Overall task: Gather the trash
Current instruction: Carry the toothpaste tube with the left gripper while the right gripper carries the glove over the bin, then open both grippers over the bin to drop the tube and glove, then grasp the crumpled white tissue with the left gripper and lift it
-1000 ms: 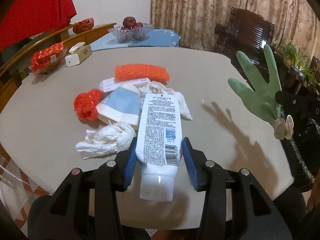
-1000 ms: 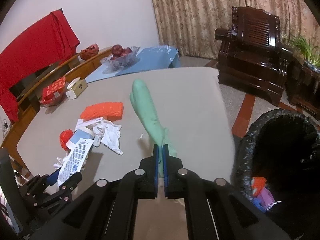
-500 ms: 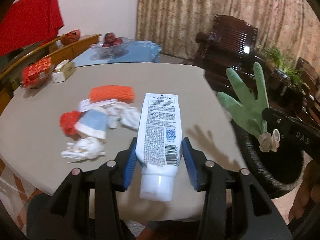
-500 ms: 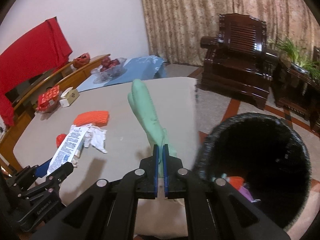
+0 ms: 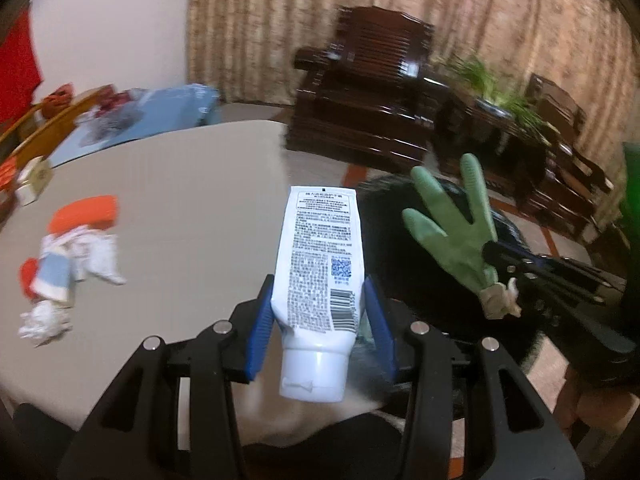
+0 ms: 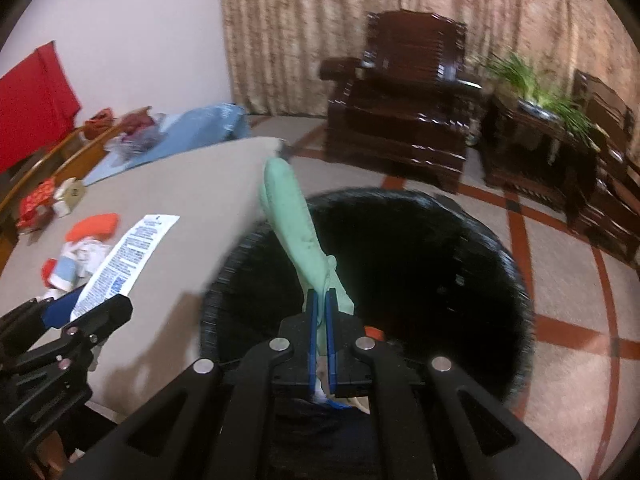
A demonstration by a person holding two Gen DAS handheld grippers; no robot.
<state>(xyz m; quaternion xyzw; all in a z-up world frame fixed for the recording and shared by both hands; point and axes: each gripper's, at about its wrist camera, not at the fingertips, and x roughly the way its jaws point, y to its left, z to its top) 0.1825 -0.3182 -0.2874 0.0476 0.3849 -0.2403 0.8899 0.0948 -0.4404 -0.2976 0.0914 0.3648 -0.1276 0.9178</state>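
Starting at the left, a little heap of wrappers and tissue (image 5: 68, 264) is left on the table (image 5: 192, 184), so it's maybe halfway done. A white tube (image 5: 320, 264) is clamped in the half-open left gripper (image 5: 320, 316) near the edge. The green glove (image 6: 300, 236) is pinched by the shut right gripper (image 6: 320, 320) over the black bin (image 6: 500, 280), where some bits are already dumped.

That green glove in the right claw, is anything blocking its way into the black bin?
Nothing visible does. The green glove hangs from the right claw directly over the black bin, whose mouth is open. The white tube in the left claw stays off to the side.
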